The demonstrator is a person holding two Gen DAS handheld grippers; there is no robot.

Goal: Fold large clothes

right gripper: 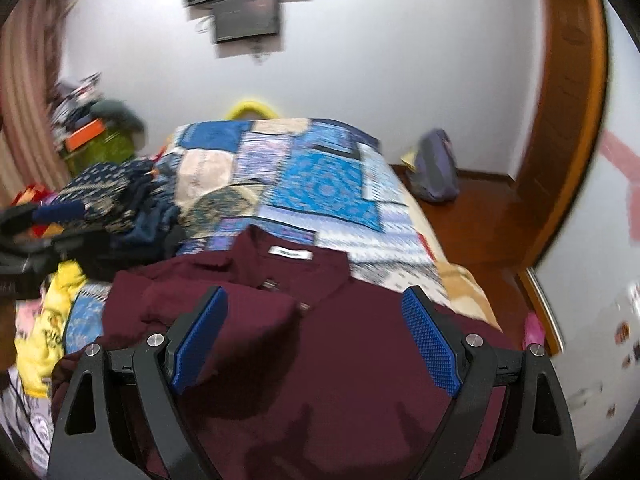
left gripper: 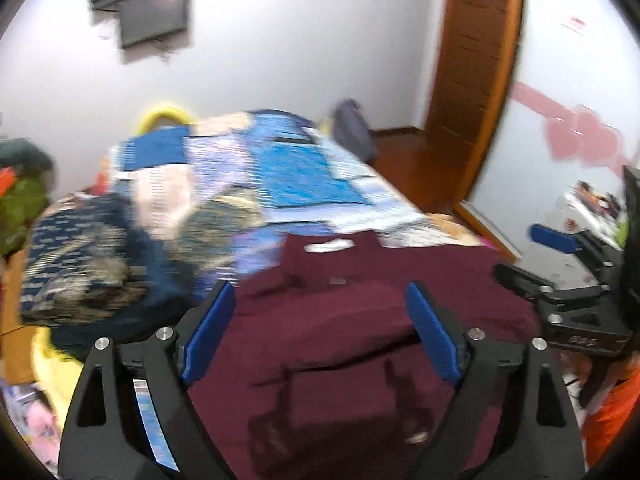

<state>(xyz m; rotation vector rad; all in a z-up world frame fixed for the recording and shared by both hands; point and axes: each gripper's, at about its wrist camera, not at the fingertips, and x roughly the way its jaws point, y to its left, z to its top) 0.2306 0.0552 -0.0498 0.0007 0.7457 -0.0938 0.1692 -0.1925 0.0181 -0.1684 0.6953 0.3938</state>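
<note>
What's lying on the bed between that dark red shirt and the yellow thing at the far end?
Only the blue patchwork bedspread covers the stretch between the maroon shirt and the yellow thing, clearest in the right wrist view.

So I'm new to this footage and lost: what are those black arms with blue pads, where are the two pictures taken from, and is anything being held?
Each is a hand-held grasping tool with a camera behind it, looking out along its two fingers. One picture is from the left tool, the other from the right tool. Both look down on a maroon shirt lying on a bed with a patchwork cover; a heap of dark clothes lies beside it. Both tools are open, holding nothing.
</note>
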